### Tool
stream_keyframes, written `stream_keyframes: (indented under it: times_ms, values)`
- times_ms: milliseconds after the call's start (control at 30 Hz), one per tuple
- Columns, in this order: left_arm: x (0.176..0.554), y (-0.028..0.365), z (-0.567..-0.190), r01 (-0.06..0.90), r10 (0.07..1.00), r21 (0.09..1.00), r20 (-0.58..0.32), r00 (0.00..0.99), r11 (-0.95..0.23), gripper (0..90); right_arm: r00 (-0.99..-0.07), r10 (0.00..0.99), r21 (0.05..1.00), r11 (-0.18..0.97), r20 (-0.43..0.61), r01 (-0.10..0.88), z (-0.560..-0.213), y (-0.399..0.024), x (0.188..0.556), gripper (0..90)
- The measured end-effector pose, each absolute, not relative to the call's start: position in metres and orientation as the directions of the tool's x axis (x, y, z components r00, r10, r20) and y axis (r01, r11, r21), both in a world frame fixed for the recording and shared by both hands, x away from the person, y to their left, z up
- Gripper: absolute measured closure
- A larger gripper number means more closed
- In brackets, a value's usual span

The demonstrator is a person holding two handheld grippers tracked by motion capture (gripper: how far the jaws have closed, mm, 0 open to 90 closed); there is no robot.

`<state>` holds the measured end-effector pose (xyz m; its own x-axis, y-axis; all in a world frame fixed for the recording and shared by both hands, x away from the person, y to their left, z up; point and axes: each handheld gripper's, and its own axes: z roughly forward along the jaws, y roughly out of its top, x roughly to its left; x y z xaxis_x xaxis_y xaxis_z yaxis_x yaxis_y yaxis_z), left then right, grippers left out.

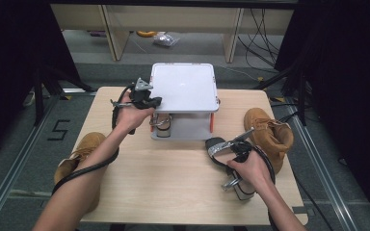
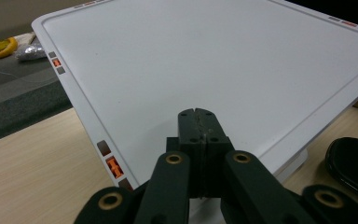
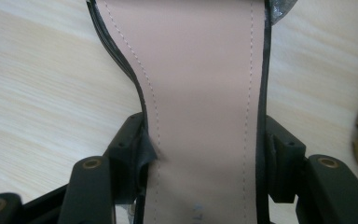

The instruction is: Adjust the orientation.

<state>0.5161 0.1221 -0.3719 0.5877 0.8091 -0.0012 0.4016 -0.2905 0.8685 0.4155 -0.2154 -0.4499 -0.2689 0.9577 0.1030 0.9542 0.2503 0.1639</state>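
Right gripper (image 1: pixel 232 153), lower right of the high view: my jaws are clamped across the black high-heeled sandal (image 1: pixel 220 148), one pad on each edge of the sole. In the right gripper view the pink insole (image 3: pixel 200 84) runs straight up between the pads, black rim pinched on both sides. The silver block heel (image 1: pixel 243 188) sits just below my hand; the toe points up-left towards the middle of the frame. I can't tell whether the sole rests on the wooden table (image 1: pixel 164 183) or is just clear of it.

Step in hand, as I read it: carrying this sandal to the white two-tier shoe rack (image 1: pixel 185 86) at upper centre. Its mate (image 1: pixel 163 124) is already on the lower shelf, left side, leaving a free spot beside it.

Left gripper (image 1: pixel 150 100), upper left of centre: fingers together with nothing between them, tips resting at the near left edge of the rack's top tray (image 2: pixel 223 60). Looks like I'm steadying the rack.

Next move needs: lift the sandal clear, swing it up-left, get it low and level enough to slide under the top tray, toe first, into the right half of the lower shelf. Keep the grip firm, as the heel is heavy and could pivot.

Not in play: a tan boot (image 1: pixel 270 134) just right of the sandal, another (image 1: pixel 79 159) at the table's left edge.
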Motion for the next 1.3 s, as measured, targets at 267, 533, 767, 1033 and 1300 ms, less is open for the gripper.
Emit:
stream_keyframes:
  times_ms: [267,533,767,1033,1300]
  values:
    - [0.516,0.122,-0.372,0.402,0.810,0.869,-0.002,0.587,-0.289,89.8,-0.233,0.966,0.198,0.208,0.110,0.958,-0.444,-0.196,0.421,43.3]
    - [0.516,0.122,-0.372,0.404,0.811,0.869,-0.005,0.585,-0.286,89.7,-0.212,0.968,0.229,0.177,0.134,0.957,-0.439,-0.174,0.432,43.4]
    - [0.516,0.123,-0.372,0.403,0.809,0.869,-0.005,0.587,-0.287,89.8,-0.221,0.964,0.260,0.177,0.149,0.949,-0.439,-0.158,0.443,43.4]
    - [0.516,0.123,-0.372,0.404,0.809,0.870,-0.009,0.587,-0.283,89.8,-0.191,0.973,0.301,0.145,0.130,0.943,-0.437,-0.135,0.461,43.4]
    - [0.516,0.124,-0.372,0.407,0.808,0.868,-0.010,0.589,-0.286,89.8,-0.164,0.978,0.290,0.121,0.126,0.949,-0.445,-0.120,0.473,43.4]
